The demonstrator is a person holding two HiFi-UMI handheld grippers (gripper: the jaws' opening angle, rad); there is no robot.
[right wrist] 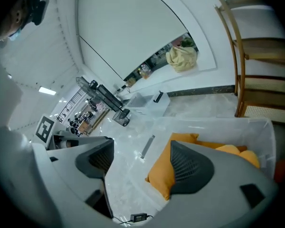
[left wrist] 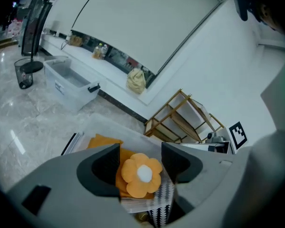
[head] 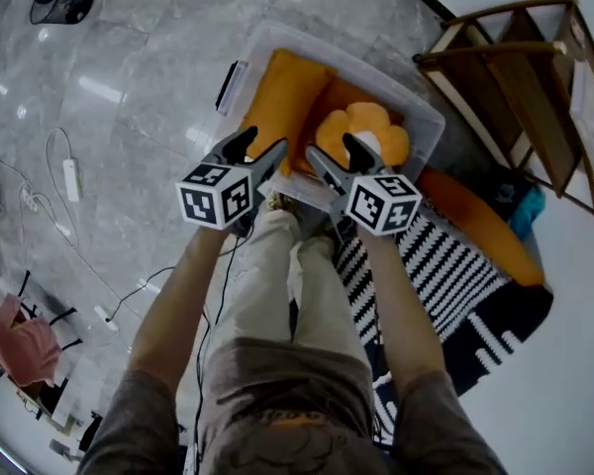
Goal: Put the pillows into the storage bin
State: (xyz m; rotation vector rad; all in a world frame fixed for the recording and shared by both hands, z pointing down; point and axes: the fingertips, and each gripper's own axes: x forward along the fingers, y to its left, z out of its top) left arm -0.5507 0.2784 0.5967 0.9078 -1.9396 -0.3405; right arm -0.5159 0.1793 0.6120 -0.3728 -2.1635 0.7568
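Your left gripper [head: 260, 144] and right gripper [head: 333, 148] are open, empty; flower pillow [head: 361, 127] in storage bin [head: 267, 38], orange pillow [head: 480, 226] seemingly outside.

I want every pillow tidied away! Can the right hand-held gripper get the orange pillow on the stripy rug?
Probably yes: the right hand-held gripper is open and empty, and the orange pillow lies on the stripy rug on that side with nothing covering it.

Bright, even indoor light fills the room. Left of the clear plastic storage bin [head: 428, 117], the glossy grey marble floor [head: 129, 127] carries white glare streaks. Both gripper views bend straight lines strongly and darken to black at their corners.
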